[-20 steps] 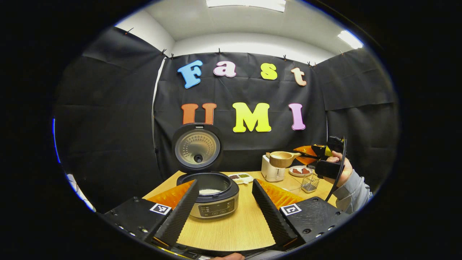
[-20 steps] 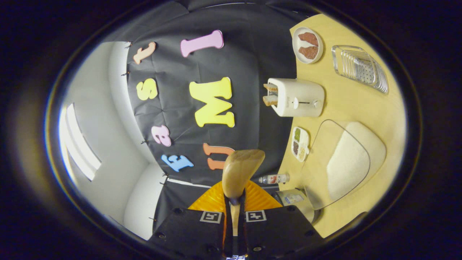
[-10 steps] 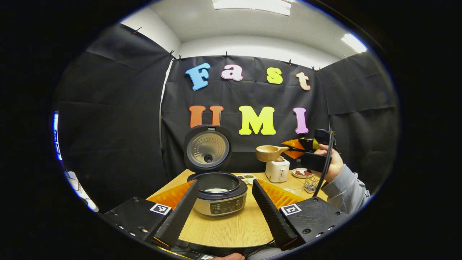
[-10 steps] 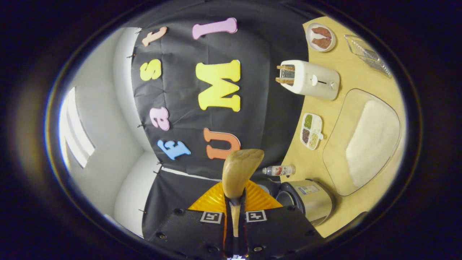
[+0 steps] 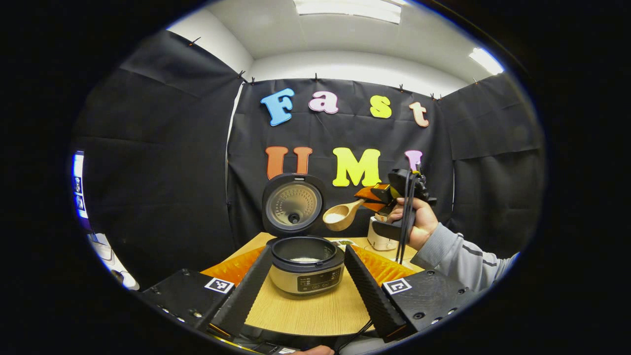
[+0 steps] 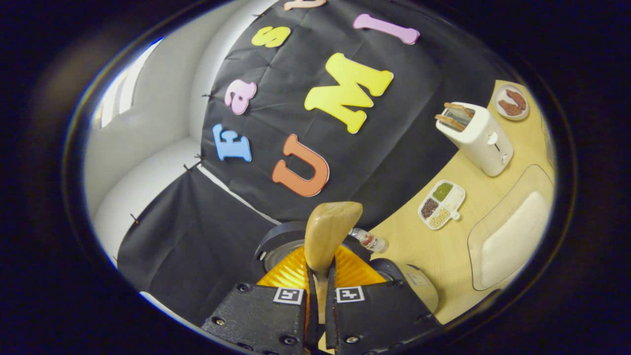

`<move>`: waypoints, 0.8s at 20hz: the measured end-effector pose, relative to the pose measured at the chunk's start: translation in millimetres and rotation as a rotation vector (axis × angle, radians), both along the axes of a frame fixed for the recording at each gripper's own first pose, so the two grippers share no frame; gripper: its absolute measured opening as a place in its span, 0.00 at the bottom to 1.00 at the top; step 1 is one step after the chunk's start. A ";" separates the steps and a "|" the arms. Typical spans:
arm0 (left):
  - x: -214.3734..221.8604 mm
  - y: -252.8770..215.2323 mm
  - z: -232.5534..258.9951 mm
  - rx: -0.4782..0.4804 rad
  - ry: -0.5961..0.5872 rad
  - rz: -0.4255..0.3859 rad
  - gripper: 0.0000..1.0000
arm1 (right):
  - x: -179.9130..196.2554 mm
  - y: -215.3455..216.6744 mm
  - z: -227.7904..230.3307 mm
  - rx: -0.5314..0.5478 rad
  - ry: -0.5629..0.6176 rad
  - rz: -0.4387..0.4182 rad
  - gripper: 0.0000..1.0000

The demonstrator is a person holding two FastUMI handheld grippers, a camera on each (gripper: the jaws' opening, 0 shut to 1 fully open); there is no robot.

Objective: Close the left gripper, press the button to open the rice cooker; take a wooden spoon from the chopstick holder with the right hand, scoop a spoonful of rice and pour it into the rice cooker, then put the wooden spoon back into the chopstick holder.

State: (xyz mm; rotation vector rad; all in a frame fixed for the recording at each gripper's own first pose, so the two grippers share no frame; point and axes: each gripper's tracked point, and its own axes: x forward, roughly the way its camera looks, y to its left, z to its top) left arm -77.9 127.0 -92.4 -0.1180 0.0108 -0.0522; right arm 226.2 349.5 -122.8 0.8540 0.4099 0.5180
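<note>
Right gripper view has my right gripper clamped on the handle of the wooden spoon, fingers pressed flat on both sides, the bowl jutting straight ahead of me. A second ago the toaster and the tray of rice lay off to my side and the rice cooker barely showed; now its raised lid sits directly behind the spoon and the pot is just below my fingers. From the left gripper view, my left gripper hangs wide open and empty, framing the rice cooker, while the spoon, loaded with white rice, has travelled from over the toaster to beside the lid and begun tipping. I judge the carry is done and the pour is starting; returning the spoon to the chopstick holder remains.
</note>
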 end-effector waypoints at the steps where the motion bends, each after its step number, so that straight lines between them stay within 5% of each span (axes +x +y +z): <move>1: 0.5 4.0 0.0 0.002 0.001 0.009 0.94 | 1.8 9.5 -5.3 -0.039 -0.008 0.007 0.10; 16: 2.6 24.2 -13.2 -0.024 0.018 0.036 0.95 | -4.3 74.9 -40.1 -0.608 -0.293 0.068 0.11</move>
